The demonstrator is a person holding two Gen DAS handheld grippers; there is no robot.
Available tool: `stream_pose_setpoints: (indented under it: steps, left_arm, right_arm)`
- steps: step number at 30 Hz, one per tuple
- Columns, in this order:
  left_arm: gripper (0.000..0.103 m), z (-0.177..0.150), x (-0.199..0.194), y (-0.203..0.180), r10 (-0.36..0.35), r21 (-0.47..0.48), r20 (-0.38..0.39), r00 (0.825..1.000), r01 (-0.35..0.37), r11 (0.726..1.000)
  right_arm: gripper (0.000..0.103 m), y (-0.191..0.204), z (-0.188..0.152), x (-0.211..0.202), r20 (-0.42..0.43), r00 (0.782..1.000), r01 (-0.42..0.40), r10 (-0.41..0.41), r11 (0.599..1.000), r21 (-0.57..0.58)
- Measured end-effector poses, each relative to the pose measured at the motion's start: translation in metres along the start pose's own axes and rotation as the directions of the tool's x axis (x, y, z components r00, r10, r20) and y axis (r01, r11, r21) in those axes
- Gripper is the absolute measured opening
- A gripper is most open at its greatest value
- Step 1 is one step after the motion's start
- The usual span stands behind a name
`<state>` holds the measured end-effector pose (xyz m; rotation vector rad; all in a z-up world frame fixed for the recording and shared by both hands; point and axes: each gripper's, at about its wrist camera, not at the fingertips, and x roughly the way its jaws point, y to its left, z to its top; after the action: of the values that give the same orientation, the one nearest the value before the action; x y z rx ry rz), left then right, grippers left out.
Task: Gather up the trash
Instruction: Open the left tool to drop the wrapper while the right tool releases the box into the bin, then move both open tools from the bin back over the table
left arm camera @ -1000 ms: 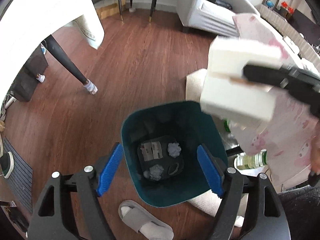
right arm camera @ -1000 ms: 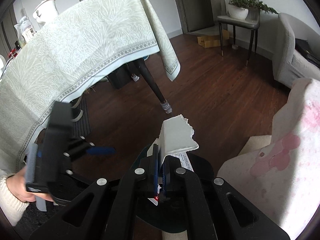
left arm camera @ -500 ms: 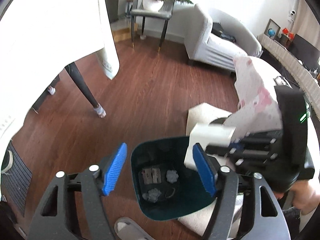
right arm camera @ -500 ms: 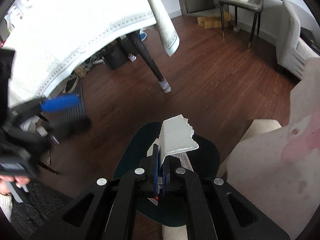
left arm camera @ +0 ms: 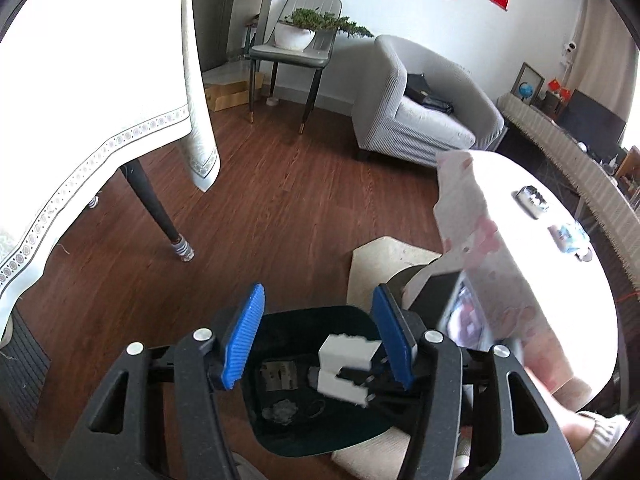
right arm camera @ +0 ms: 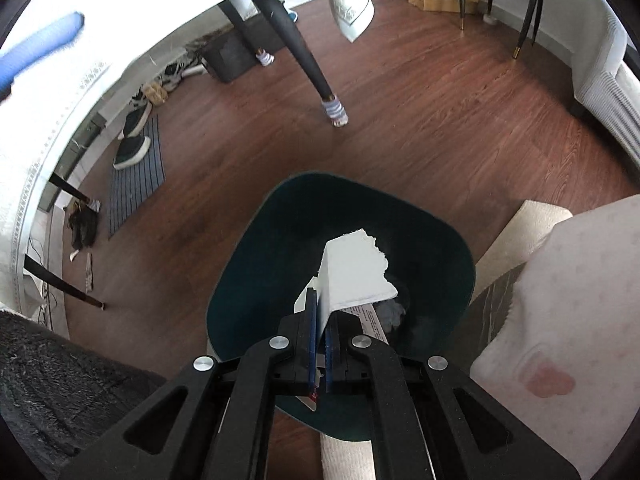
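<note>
Brown wood floor under teal bin, grey armchair.

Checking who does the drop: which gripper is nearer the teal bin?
Right. The right gripper, shut on torn white cardboard, reaches into the teal bin; the left gripper hovers empty above.

Dark wood floor; grey armchair at two o'clock, chair holding a potted plant at twelve, white walls.

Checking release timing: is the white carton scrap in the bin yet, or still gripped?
Still gripped: the right gripper is shut on the white carton scrap, held over the open teal bin.
</note>
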<state>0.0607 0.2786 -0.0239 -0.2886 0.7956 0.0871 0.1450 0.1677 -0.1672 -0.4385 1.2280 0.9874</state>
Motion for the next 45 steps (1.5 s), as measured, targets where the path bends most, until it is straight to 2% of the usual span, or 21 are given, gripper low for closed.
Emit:
stream_pose_setpoints:
  steps: [10,12,14,15,21,31,37,45]
  left_arm:
    - [0.057,0.01,-0.006,0.0,0.004,-0.01,0.029,1.0,-0.004,1.0]
    - [0.057,0.012,-0.007,-0.001,0.005,-0.012,0.032,0.999,-0.005,1.0]
    - [0.057,0.013,-0.006,-0.003,0.003,-0.013,0.035,0.999,-0.002,1.0]
    - [0.057,0.014,-0.007,-0.004,0.002,-0.011,0.038,0.999,-0.001,1.0]
    - [0.059,0.018,-0.009,-0.014,0.0,0.007,0.062,0.998,-0.001,1.0]
    - [0.062,0.029,-0.011,-0.032,-0.01,0.013,0.101,0.995,0.008,1.0]
    - [0.063,0.036,-0.012,-0.044,-0.013,0.021,0.117,0.993,0.011,1.0]
    - [0.065,0.043,-0.005,-0.059,-0.029,0.016,0.125,0.992,0.027,0.999]
  right_arm:
    - [0.005,0.002,-0.013,0.013,-0.072,0.997,0.026,-0.028,0.999,-0.031]
    - [0.015,0.001,-0.016,0.014,-0.085,0.996,0.027,-0.03,0.999,-0.034]
    - [0.041,0.001,-0.019,0.013,-0.085,0.996,0.03,-0.033,0.999,-0.036]
    - [0.043,0.001,-0.02,0.012,-0.081,0.996,0.028,-0.031,0.999,-0.037]
    - [0.043,0.004,-0.021,-0.004,-0.041,0.999,0.01,-0.012,0.999,-0.05]
    - [0.043,0.018,-0.024,-0.06,0.08,0.996,-0.03,0.037,0.995,-0.09]
    - [0.043,0.027,-0.03,-0.105,0.164,0.985,-0.035,0.054,0.992,-0.121]
    - [0.043,0.022,-0.043,-0.158,0.274,0.961,0.002,0.033,0.992,-0.128]
